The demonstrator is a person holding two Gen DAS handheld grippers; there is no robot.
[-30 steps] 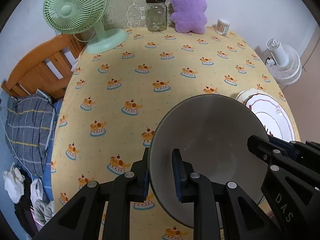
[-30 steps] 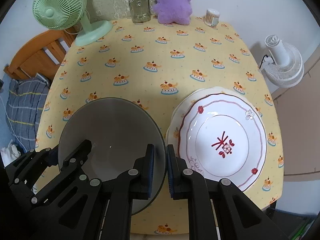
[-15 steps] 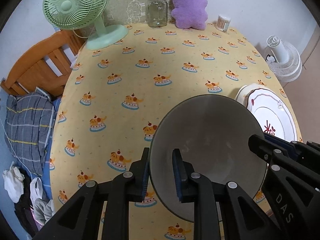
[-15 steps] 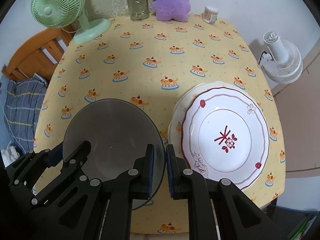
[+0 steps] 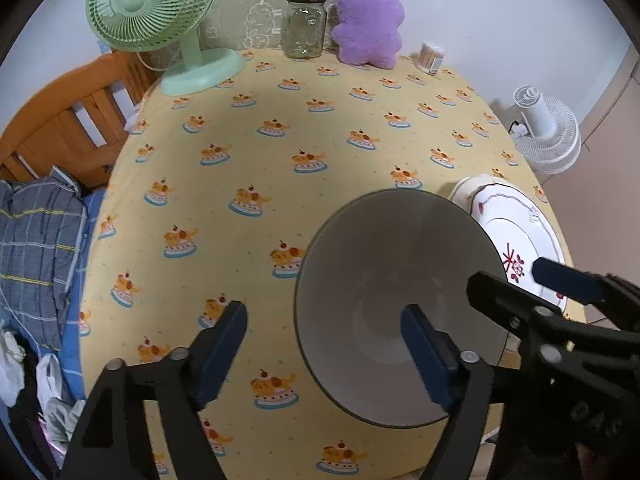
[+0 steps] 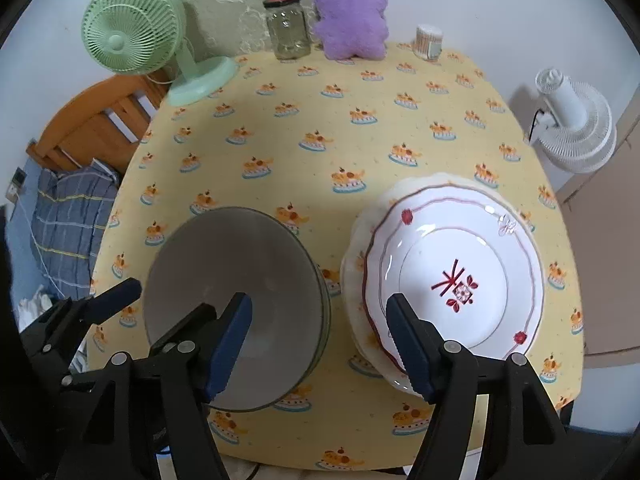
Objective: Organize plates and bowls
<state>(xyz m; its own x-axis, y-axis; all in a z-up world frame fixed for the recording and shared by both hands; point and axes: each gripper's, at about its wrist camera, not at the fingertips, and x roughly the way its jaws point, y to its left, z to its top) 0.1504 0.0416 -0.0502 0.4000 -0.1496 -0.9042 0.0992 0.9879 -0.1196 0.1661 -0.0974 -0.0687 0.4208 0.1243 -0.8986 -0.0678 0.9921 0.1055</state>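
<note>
A grey bowl (image 5: pixel 396 280) (image 6: pixel 236 280) sits on the yellow tablecloth near the front edge. To its right lies a white plate with red trim (image 6: pixel 456 280) (image 5: pixel 520 236), stacked on a cream plate (image 6: pixel 356 264). My left gripper (image 5: pixel 324 340) is open, its jaws straddling the bowl's left rim. My right gripper (image 6: pixel 320 332) is open, its jaws straddling the bowl's right rim, above the gap between bowl and plates. Neither gripper holds anything.
A green fan (image 5: pixel 160 20), a glass jar (image 5: pixel 304 28), a purple plush toy (image 5: pixel 368 20) and a small cup of swabs (image 5: pixel 430 56) stand along the table's far edge. A wooden bed frame (image 5: pixel 60 128) is at left; a white floor fan (image 6: pixel 576 128) at right.
Both grippers were shut on the bowl's rim, one on each side. Now both have opened and released it, and the bowl rests on the table.
</note>
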